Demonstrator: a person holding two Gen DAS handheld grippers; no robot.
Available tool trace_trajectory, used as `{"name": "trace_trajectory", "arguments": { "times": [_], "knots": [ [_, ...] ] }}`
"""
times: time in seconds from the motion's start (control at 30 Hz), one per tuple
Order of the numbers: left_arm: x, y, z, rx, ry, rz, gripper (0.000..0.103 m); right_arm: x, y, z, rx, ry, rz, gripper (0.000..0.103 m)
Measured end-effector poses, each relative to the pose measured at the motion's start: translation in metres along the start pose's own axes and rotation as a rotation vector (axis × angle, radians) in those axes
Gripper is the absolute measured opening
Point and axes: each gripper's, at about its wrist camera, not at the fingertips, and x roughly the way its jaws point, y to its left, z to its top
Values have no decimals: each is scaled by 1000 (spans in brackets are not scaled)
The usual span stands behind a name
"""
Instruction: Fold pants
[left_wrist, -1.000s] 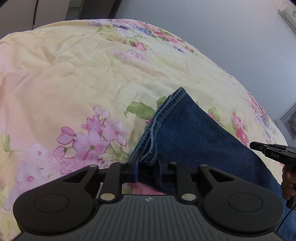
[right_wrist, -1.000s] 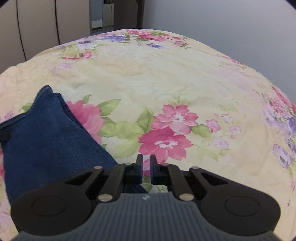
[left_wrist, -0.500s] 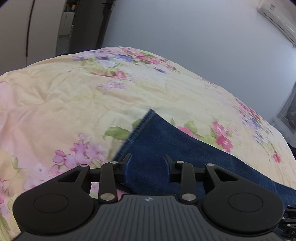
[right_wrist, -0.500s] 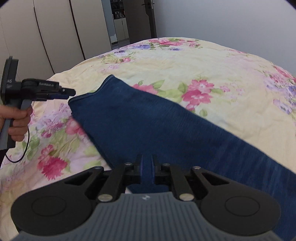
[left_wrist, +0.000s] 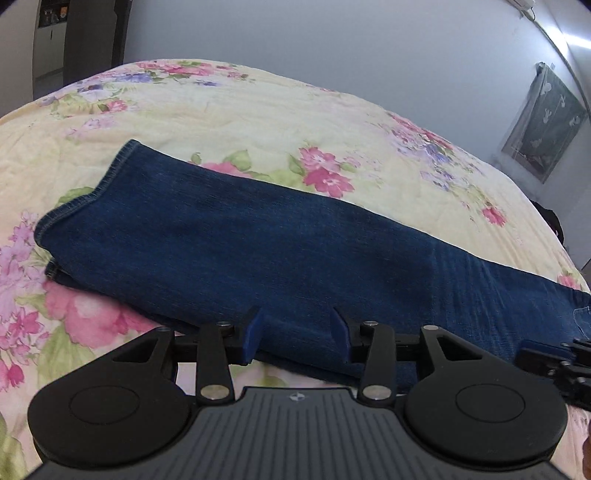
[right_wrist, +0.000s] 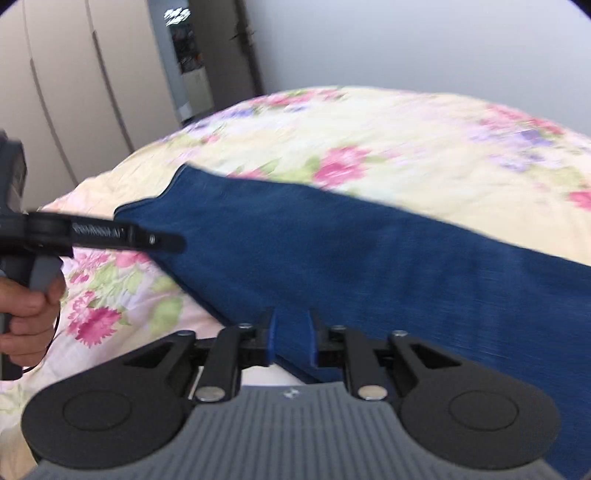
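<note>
Denim fills the middle of both views: one pair of jeans (left_wrist: 295, 251) lies flat on the bed (left_wrist: 258, 110), stretched lengthwise across the flowered bedspread, with the hemmed leg ends toward the left and the wider upper part running off to the right. The two legs are laid one on top of the other, so two stitched hems show at the left end, the upper one set slightly back from the lower. Two grippers are in play. The left gripper (left_wrist: 295, 334) hovers at the near edge of the jeans with its two blue-tipped fingers (left_wrist: 252, 332) spread wide apart and nothing between them; whether they touch the cloth below cannot be told. From the right wrist view the same gripper appears at the left, held by one hand (right_wrist: 26, 314) around its grey handle, its black nose reaching over the leg end of the jeans. The right gripper (right_wrist: 291, 341) sits at the near edge of the jeans farther along, its two fingers parted only a little, with a band of denim showing in the gap; the view is blurred, and whether the fingers pinch that fabric cannot be told. Behind the bed stand one pale wardrobe (right_wrist: 74, 92) and one plain wall (left_wrist: 332, 48) with one dark hanging (left_wrist: 543, 122) at the right.
</note>
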Motion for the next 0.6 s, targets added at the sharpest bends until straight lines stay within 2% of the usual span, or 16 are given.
{"name": "trace_trajectory", "arguments": {
  "times": [0.07, 0.13, 0.2, 0.23, 0.27, 0.33, 0.4, 0.47, 0.5, 0.6],
  "knots": [
    [0, -7, -5, -28, 5, -23, 50, -37, -40, -13, 59, -22, -86, 16],
    [-1, -11, -12, -53, 13, -39, 52, -79, -93, -32, 159, -60, -233, 20],
    [-1, -13, -20, -71, 27, -43, 53, -118, -148, -52, 292, -110, -408, 36],
    [-2, -14, -22, -84, 37, -45, 53, -140, -177, -65, 369, -140, -509, 52],
    [-2, -15, -25, -94, 44, -47, 53, -160, -204, -78, 452, -164, -595, 56],
    [-1, -14, -29, -125, 61, -52, 53, -201, -259, -107, 658, -209, -705, 58],
    [2, -11, -31, -181, 84, -66, 55, -233, -309, -139, 875, -299, -696, 62],
    [8, -7, -32, -253, 107, -89, 55, -254, -353, -171, 1056, -409, -617, 64],
    [12, -5, -32, -290, 118, -99, 55, -258, -371, -183, 1122, -433, -577, 65],
    [26, 1, -30, -402, 141, -111, 55, -250, -413, -202, 1256, -407, -511, 67]
  ]
}}
